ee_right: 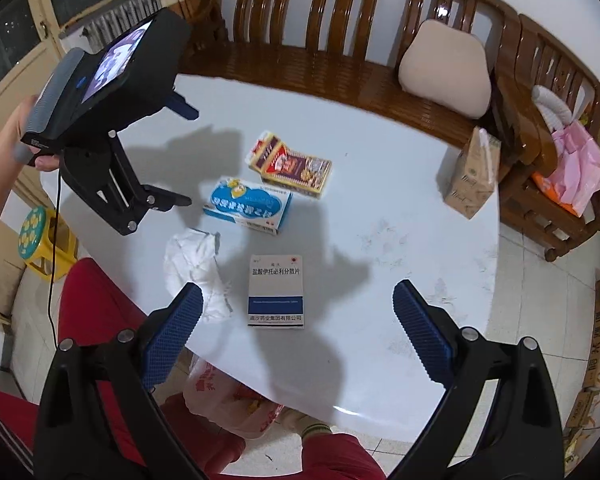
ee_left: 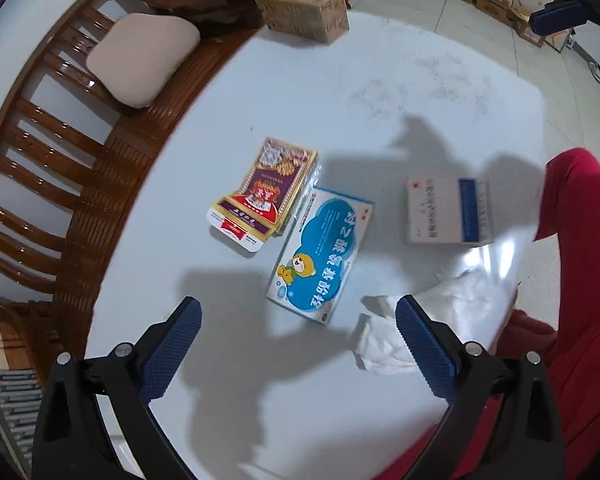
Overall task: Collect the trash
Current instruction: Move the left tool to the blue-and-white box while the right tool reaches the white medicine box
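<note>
On the white table point(ee_left: 340, 80) point(ee_right: 380, 208) lie a purple and gold box point(ee_left: 260, 190) point(ee_right: 296, 166), a blue bear-print box point(ee_left: 320, 252) point(ee_right: 248, 206), a white and blue medicine box point(ee_left: 448, 210) point(ee_right: 276, 292) and a crumpled white tissue point(ee_left: 384, 344) point(ee_right: 192, 264). My left gripper point(ee_left: 298, 312) point(ee_right: 184, 152) hovers open above the near edge, the blue box just ahead of its fingers. My right gripper point(ee_right: 298, 300) is open too, with the medicine box lying between its fingertips below. A thin plastic bag point(ee_right: 228, 404) hangs under the table edge by red trouser legs point(ee_right: 100, 312).
A wooden bench point(ee_right: 340, 60) with a beige cushion point(ee_left: 140, 60) point(ee_right: 446, 68) runs along the table's far side. A brown cardboard carton point(ee_left: 304, 12) point(ee_right: 474, 176) stands at the table's corner. A pink bag point(ee_right: 576, 168) rests on a chair; a yellow stool point(ee_right: 40, 240) stands at left.
</note>
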Demonstrator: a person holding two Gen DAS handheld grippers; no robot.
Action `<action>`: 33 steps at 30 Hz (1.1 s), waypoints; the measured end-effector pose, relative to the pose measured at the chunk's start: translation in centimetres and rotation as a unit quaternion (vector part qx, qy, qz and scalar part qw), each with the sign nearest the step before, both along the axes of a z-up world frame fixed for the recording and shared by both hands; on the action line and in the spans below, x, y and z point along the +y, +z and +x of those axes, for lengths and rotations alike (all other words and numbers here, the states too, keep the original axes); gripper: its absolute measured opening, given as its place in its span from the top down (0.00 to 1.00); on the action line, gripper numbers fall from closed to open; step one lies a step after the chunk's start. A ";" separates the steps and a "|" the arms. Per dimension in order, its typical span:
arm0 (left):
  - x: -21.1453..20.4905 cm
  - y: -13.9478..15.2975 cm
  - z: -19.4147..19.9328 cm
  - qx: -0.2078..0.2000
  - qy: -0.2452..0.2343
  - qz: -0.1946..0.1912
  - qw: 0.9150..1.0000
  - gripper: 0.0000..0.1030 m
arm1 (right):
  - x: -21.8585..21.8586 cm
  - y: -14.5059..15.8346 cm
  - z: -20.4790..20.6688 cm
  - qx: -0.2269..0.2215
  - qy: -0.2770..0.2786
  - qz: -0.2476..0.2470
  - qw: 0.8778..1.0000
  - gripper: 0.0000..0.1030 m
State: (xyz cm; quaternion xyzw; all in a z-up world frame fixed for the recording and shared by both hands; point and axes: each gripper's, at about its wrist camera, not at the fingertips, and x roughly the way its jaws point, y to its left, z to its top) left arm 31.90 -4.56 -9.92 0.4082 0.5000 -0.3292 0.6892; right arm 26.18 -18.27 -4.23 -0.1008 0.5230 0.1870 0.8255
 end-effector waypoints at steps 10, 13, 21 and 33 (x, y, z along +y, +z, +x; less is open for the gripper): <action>-0.2 -5.8 2.5 0.048 -0.010 0.015 0.999 0.08 | 2.0 -7.0 2.7 0.073 0.028 -0.012 0.997 0.09; -0.2 -6.6 2.9 0.056 -0.012 0.012 0.998 0.08 | 2.5 -8.9 3.2 0.088 0.034 -0.025 0.995 0.09; -0.6 -8.5 3.7 0.064 -0.013 0.015 0.998 0.08 | 3.1 -12.8 4.1 0.121 0.039 -0.040 0.991 0.09; -0.9 -9.9 4.8 0.068 0.001 -0.001 0.998 0.08 | 3.4 -15.6 4.5 0.131 0.048 -0.065 0.988 0.09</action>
